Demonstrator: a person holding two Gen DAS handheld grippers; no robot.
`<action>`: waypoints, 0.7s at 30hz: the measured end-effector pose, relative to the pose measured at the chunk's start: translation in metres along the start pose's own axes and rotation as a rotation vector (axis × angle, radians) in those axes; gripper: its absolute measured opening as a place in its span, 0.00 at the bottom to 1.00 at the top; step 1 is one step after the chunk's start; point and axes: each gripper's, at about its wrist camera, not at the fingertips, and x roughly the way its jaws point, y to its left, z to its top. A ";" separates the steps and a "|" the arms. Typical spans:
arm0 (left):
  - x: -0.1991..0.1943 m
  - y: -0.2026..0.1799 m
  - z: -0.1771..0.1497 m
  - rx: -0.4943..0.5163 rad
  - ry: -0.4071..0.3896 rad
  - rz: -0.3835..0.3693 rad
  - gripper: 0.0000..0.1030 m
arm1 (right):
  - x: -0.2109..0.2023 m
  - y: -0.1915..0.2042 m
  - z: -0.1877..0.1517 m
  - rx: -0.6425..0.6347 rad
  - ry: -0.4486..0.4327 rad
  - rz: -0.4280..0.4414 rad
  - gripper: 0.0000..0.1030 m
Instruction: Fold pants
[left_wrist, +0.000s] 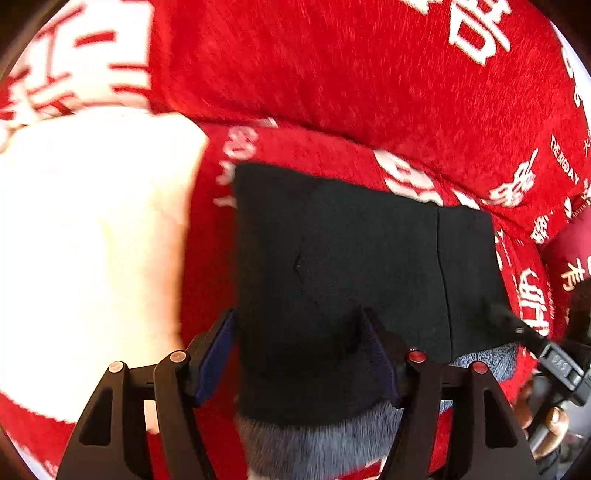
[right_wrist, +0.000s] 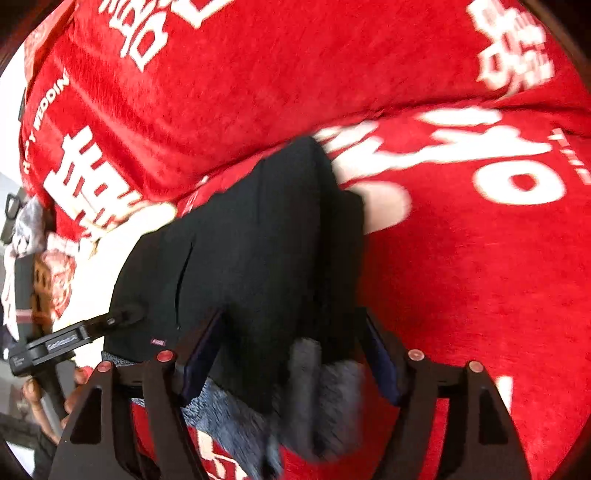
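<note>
The black pants (left_wrist: 351, 240) lie folded into a thick rectangle on a red blanket (left_wrist: 332, 74), with grey fleece lining (left_wrist: 314, 443) showing at the near edge. My left gripper (left_wrist: 299, 350) stands over the near left part of the pants, jaws apart, one finger beside the fabric's left edge and the other on top of it. In the right wrist view the pants (right_wrist: 258, 229) bulge up in folds, and my right gripper (right_wrist: 295, 350) straddles their near end with wide jaws around the grey lining (right_wrist: 332, 398). Neither pair of pads presses on the cloth.
The red blanket (right_wrist: 461, 277) carries large white characters and rises in a ridge behind the pants. A big white patch (left_wrist: 92, 240) lies left of the pants. The other gripper and a hand show at each view's edge: (left_wrist: 546, 354), (right_wrist: 74, 336).
</note>
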 end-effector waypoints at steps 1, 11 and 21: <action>-0.012 -0.002 -0.006 0.007 -0.036 0.022 0.67 | -0.015 0.005 -0.005 -0.028 -0.060 -0.016 0.77; -0.041 -0.052 -0.064 0.139 -0.147 -0.098 0.67 | -0.027 0.080 -0.083 -0.491 -0.126 0.014 0.79; -0.007 -0.053 -0.071 0.145 -0.081 -0.045 0.67 | -0.002 0.054 -0.082 -0.425 -0.071 0.013 0.78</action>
